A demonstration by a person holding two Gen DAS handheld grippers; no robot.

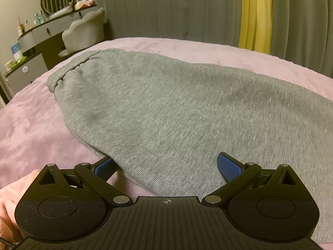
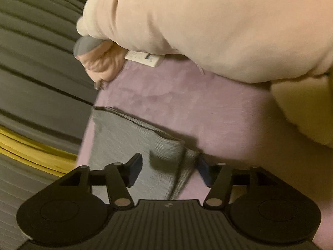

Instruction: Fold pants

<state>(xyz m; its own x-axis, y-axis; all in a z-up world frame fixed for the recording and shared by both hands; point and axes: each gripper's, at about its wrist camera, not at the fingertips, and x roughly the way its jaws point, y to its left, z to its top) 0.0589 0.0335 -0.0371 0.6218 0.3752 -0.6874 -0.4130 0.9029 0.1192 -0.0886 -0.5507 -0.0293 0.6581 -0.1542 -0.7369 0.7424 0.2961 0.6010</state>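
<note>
Grey sweatpants (image 1: 162, 108) lie across a pink bedspread (image 1: 31, 125), the elastic waistband (image 1: 68, 68) at the far left. My left gripper (image 1: 166, 166) is open at the near edge of the pants: its left finger (image 1: 104, 164) is tucked under the fabric, its right finger (image 1: 229, 166) lies above it. In the right wrist view the pants' other end (image 2: 133, 145) lies on the bedspread (image 2: 187, 104). My right gripper (image 2: 168, 168) is open, its jaws on either side of the fabric's edge.
A large cream plush pillow (image 2: 208, 20) lies on the bed past the right gripper. A dressing table (image 1: 41, 31) with bottles and a round mirror, and a grey chair (image 1: 85, 31), stand left of the bed. Grey curtains and a yellow one (image 1: 256, 14) hang behind.
</note>
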